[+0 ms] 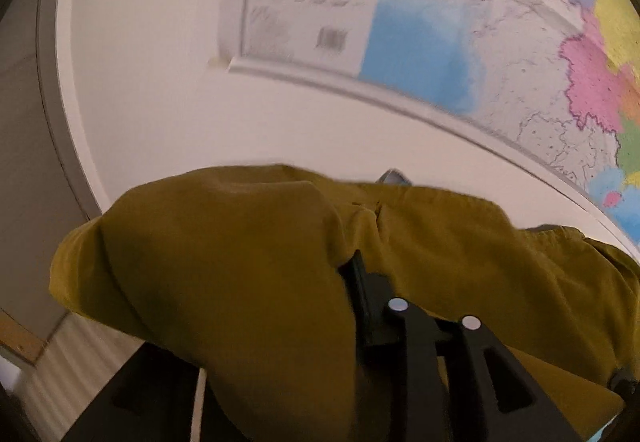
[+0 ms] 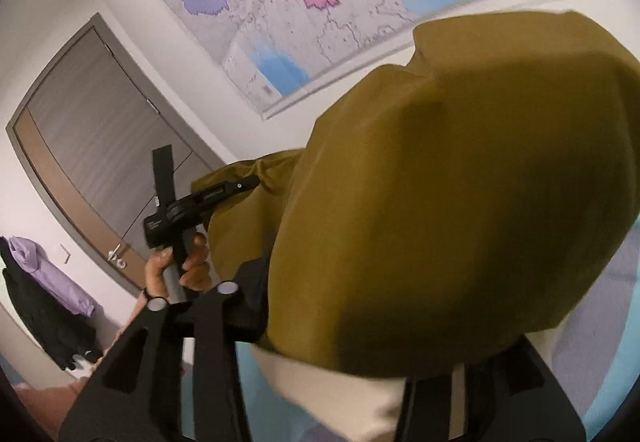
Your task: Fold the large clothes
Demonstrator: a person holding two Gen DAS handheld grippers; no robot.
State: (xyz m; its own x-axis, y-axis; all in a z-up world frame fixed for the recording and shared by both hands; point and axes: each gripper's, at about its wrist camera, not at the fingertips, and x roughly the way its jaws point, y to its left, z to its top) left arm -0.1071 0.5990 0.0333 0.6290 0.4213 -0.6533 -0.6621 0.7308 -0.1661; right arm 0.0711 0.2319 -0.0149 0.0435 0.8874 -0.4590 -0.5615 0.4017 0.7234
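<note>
Left wrist view: an olive-yellow garment (image 1: 248, 266) is draped over the left gripper (image 1: 320, 306), spreading from nine o'clock to three o'clock, its long run crosswise; one black finger (image 1: 362, 282) pokes out of a fold, and I cannot tell how the jaws stand. A wall map (image 1: 460, 54) hangs at one o'clock. Right wrist view: the same garment (image 2: 460, 202) billows over the right gripper (image 2: 332, 326) from center to three o'clock, hiding its tips. At nine o'clock a hand (image 2: 176, 270) holds the other gripper's handle, near a door (image 2: 100, 170). No containers show.
</note>
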